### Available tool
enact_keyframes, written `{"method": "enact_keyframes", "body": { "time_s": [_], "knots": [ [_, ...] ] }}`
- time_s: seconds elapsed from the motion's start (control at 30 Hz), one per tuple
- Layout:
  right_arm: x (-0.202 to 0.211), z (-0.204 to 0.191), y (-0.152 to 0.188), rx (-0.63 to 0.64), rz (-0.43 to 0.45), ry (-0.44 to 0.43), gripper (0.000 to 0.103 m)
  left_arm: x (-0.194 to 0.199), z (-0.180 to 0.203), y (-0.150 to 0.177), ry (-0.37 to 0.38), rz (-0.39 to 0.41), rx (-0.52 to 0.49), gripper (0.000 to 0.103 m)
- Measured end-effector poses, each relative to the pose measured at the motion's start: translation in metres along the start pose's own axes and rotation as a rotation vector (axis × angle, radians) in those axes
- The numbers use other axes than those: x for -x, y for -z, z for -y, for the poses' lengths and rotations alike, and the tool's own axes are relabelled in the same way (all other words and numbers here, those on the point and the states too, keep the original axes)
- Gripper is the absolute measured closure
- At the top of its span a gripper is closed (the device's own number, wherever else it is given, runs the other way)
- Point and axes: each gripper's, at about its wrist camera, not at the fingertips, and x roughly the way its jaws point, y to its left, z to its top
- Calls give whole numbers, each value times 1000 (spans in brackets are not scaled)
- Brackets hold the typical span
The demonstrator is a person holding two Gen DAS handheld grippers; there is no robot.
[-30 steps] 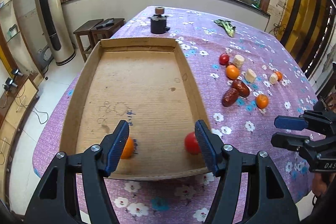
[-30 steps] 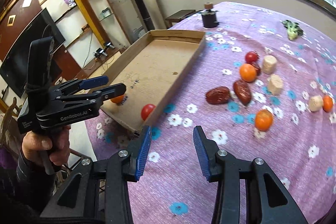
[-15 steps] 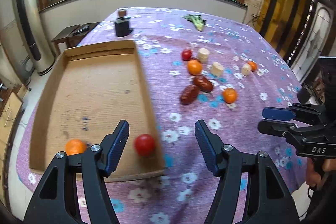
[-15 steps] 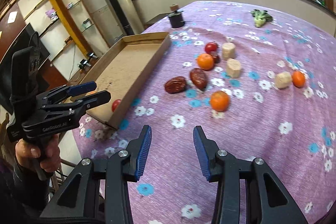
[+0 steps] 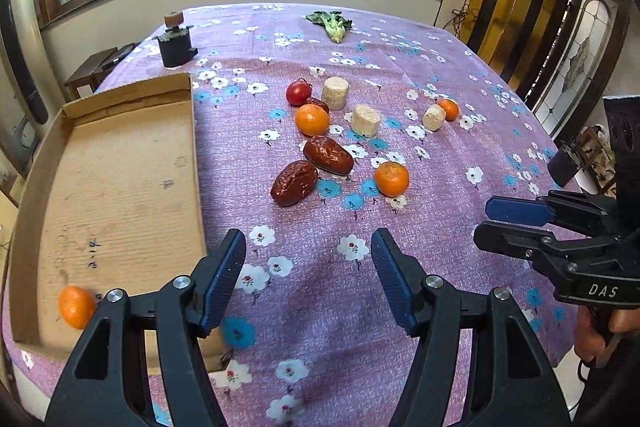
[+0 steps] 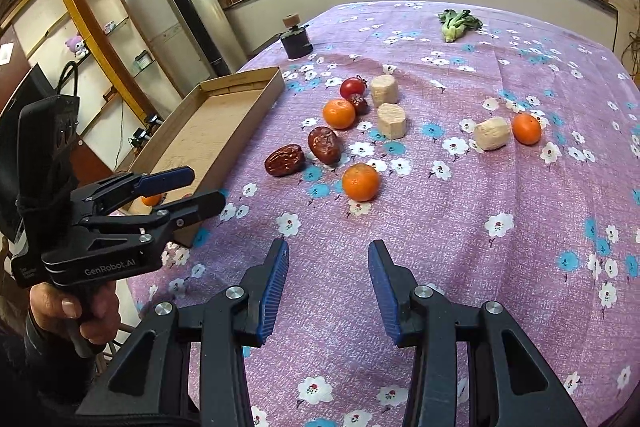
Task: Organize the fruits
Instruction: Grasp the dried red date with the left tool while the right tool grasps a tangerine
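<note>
purple floral tablecloth [image 5: 440, 75] | cardboard tray [image 5: 116, 163] long axis toward window | both grippers' fingers spread, empty

Each camera looks forward and down along its own claw, low over the near edge of the surface [image 5: 460, 75], facing the windows. The left view sits beside the cardboard tray [image 5: 120, 179]; both share the fruit cluster mid-surface.

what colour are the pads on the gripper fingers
Blue, ribbed pads on black plastic fingers; clearest in the right wrist view.
</note>
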Motion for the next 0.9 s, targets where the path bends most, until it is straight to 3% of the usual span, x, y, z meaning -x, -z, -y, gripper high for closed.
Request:
{"method": "enact_keyframes", "body": {
  "time_s": [0.4,0.77,0.9],
  "knots": [
    [-35,5,-22,22,3,88,60,-41,-8,-15,3,-60,26,39],
    [-90,14,-41,46,-59,113,61,-80,-13,-29,-10,-124,35,39],
    [-100,14,-44,62,-73,117,65,-89,-9,-34,-47,-130,10,39]
  ]
}}
